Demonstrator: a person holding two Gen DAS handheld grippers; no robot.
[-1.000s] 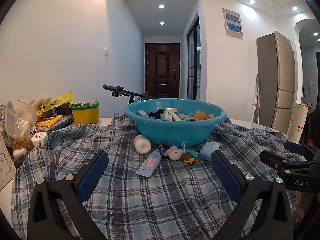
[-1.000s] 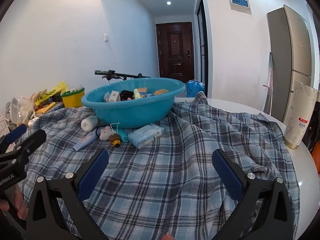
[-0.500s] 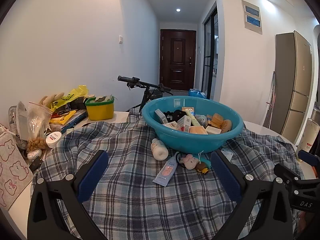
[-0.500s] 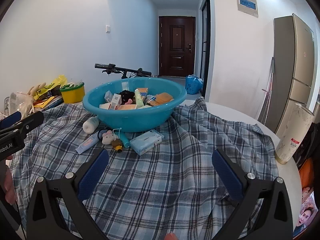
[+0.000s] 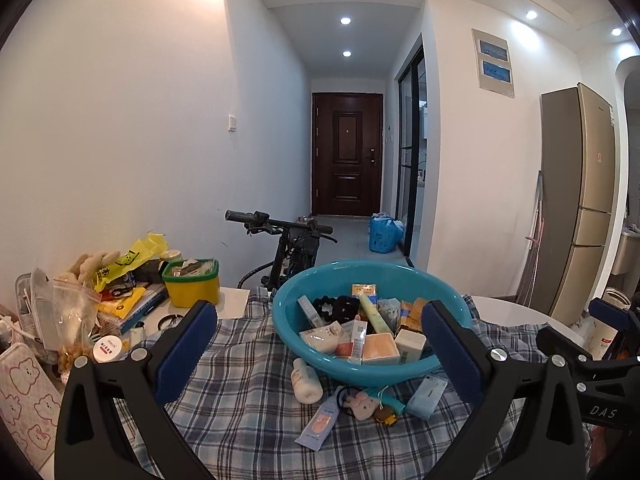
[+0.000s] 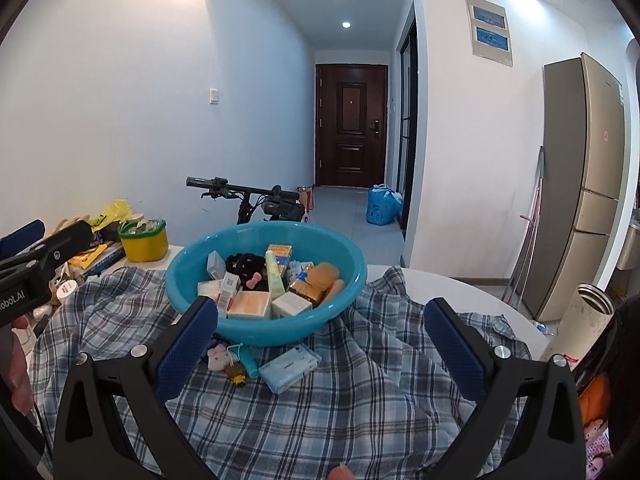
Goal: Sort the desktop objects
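Two pairs of tongs hang above the plaid cloth [image 6: 320,408], both spread wide with nothing between their blue pads; the left gripper [image 5: 320,356] and the right gripper [image 6: 320,340] each look straight ahead at the teal basin [image 6: 352,280], which sits just beyond the fingertips and is already heaped with small boxes, a tube and a black scrunchie; the things not yet sorted lie on the cloth between the basin and the tongs: a white bottle [image 5: 306,382], a flat tube [image 5: 318,426], a small plush keychain [image 5: 362,404] and a tissue pack [image 6: 290,368]; my guess at the risks: these pieces lie touching or nearly so, so closing on one may drag its neighbour or snag the keychain's cord; the flat tube and the soft pack lie low on loose cloth, and pads that come down too deep may pinch a fold of plaid and tug the basin with it; the basin is piled toward its near rim, so a careless drop could roll back out; the left view alone shows the white bottle and the flat tube, plus the clutter far to the left around the yellow tub [image 5: 192,292]; the right view alone shows the tissue pack whole and the tall flask [image 6: 584,320] off to the right
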